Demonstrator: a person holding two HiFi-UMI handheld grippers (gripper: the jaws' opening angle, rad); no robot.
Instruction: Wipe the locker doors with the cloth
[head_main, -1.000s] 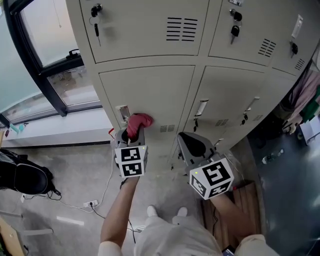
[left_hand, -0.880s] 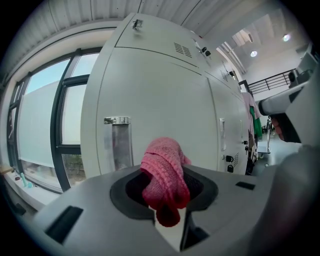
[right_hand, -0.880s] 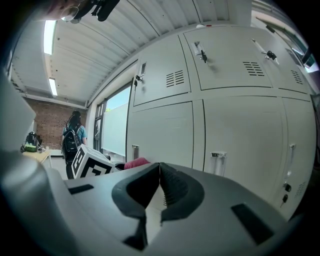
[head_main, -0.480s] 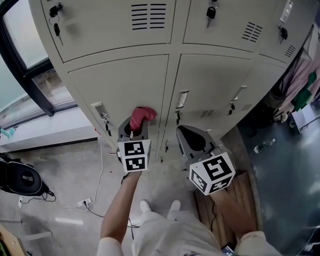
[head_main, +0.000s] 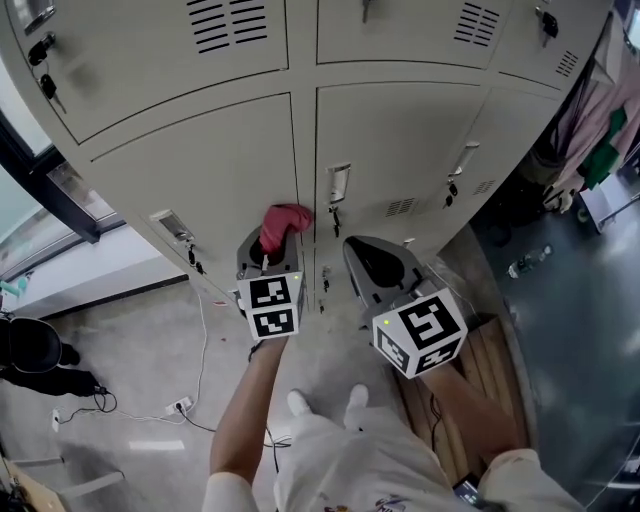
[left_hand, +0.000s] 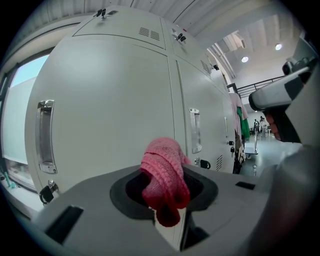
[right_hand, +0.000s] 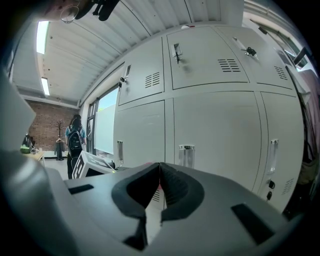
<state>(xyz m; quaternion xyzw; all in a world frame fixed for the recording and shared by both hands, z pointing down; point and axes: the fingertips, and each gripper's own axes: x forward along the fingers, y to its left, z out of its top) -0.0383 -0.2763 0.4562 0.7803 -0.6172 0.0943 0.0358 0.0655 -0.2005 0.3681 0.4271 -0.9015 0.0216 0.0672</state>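
A bank of pale grey locker doors (head_main: 230, 170) fills the head view's upper half. My left gripper (head_main: 270, 250) is shut on a red knitted cloth (head_main: 281, 222), and the cloth sticks out toward the lower left door near its seam with the middle door (head_main: 400, 130). In the left gripper view the cloth (left_hand: 164, 179) bulges out of the closed jaws, a short way from the door (left_hand: 110, 110). My right gripper (head_main: 372, 262) hangs shut and empty in front of the middle door, beside the left one; its view shows its jaws closed (right_hand: 160, 185).
Recessed door handles (head_main: 338, 183) and small keys (head_main: 336, 218) sit on the lower doors. A window frame (head_main: 45, 185) stands at the left. Cables and a power strip (head_main: 180, 407) lie on the concrete floor. Clothes (head_main: 600, 130) hang at the right. A wooden board (head_main: 480, 350) lies beneath the right gripper.
The head view has swung left and down, so the lockers shifted in frame. Both grippers kept their places in front of the lower doors; the cloth stays in the left one.
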